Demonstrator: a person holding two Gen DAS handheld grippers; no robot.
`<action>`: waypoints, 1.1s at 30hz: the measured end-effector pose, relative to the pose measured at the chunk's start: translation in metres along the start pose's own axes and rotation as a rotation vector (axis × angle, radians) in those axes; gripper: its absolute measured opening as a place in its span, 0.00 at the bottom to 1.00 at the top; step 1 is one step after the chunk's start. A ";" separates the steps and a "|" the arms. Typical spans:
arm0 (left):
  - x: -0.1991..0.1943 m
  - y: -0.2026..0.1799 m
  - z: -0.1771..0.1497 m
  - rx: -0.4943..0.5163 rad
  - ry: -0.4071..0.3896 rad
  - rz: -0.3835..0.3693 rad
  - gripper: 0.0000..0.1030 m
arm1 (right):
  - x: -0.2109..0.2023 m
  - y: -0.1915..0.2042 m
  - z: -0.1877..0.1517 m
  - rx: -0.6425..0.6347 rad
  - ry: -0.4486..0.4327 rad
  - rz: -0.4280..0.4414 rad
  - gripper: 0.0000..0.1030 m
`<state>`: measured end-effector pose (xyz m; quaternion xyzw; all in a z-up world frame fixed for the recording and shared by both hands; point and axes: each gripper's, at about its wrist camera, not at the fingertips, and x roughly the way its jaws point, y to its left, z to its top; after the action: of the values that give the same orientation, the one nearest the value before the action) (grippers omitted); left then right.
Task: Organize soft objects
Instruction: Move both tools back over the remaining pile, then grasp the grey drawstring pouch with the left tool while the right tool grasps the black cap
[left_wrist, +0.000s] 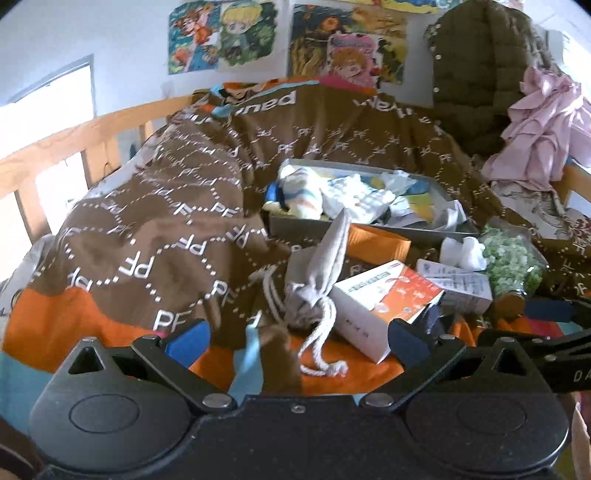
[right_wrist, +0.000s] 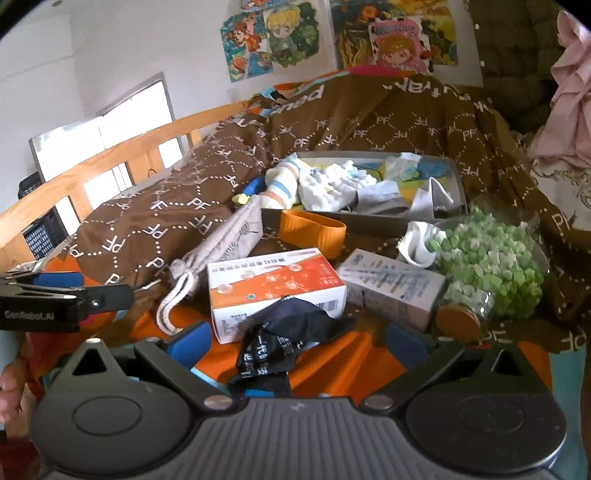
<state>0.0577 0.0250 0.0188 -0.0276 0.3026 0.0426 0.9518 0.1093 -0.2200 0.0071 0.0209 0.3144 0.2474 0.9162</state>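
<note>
**Both grippers spread wide over a cluttered bed**

While the left gripper (left_wrist: 295, 336) hangs low over the orange edge of the brown patterned blanket (left_wrist: 147, 229), its blue-padded fingers (left_wrist: 186, 341) stand released, wide apart, with nothing between them. Just ahead of it lies a grey drawstring pouch (left_wrist: 317, 273), its white cord trailing onto the orange cloth toward the camera. The pouch touches an orange-and-white box (left_wrist: 384, 302) on its right.

The right gripper (right_wrist: 295, 339) is likewise spread and grasps nothing. A crumpled black packet (right_wrist: 280, 339) with white lettering lies between its fingers, on the blanket, touching neither pad as far as the right wrist view shows. Beyond the packet sits the orange-and-white box, and beside that a pale grey box (right_wrist: 391, 288). To the right lies a clear jar of green bits (right_wrist: 487, 266), tipped on its side, cork lid toward the camera.

Farther back, a shallow grey tray (right_wrist: 458, 177) holds soft items: a striped sock (right_wrist: 284, 184), white cloths and grey fabric. An orange band (right_wrist: 314, 229) lies against its near wall.
</note>
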 end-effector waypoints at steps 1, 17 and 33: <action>0.001 0.001 -0.001 -0.003 0.005 0.008 0.99 | 0.001 0.001 -0.001 -0.011 0.008 -0.005 1.00; -0.001 0.008 -0.007 -0.010 0.036 0.001 0.99 | 0.013 0.018 -0.012 -0.080 0.058 0.003 1.00; 0.031 -0.003 0.014 0.244 0.003 -0.025 0.99 | 0.050 0.021 -0.006 -0.252 0.059 0.037 1.00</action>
<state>0.0914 0.0248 0.0127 0.0846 0.3064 -0.0063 0.9481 0.1305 -0.1786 -0.0223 -0.0958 0.3075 0.3023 0.8972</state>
